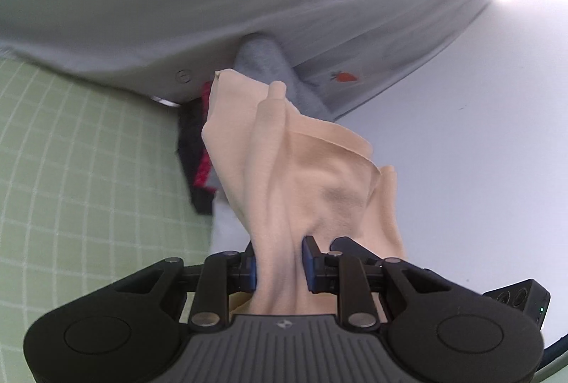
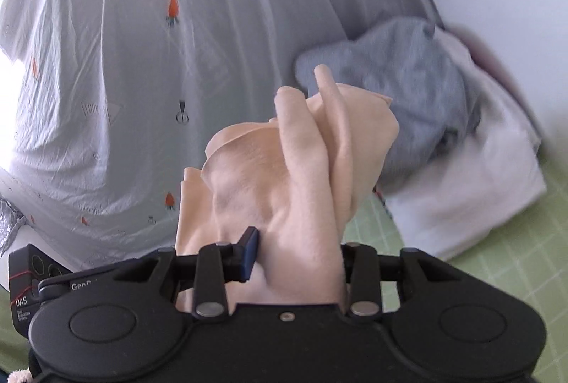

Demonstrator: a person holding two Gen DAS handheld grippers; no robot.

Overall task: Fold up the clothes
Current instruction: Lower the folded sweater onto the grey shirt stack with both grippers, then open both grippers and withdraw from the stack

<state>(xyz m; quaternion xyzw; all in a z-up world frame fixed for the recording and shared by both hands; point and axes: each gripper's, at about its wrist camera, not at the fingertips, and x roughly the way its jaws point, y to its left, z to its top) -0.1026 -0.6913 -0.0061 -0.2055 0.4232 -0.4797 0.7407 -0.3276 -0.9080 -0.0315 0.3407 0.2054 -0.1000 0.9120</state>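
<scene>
Both grippers clamp the peach garment (image 1: 301, 184): the left gripper (image 1: 280, 267) and the right gripper (image 2: 296, 255) each pinch a bunched fold, the cloth raised over the green grid mat (image 1: 88, 170). Keep both grips level and spread apart to tension the edge before laying it flat. Only the right wrist view shows the grey garment (image 2: 390, 81) clearly; its right pad is hidden, probably behind cloth.
</scene>
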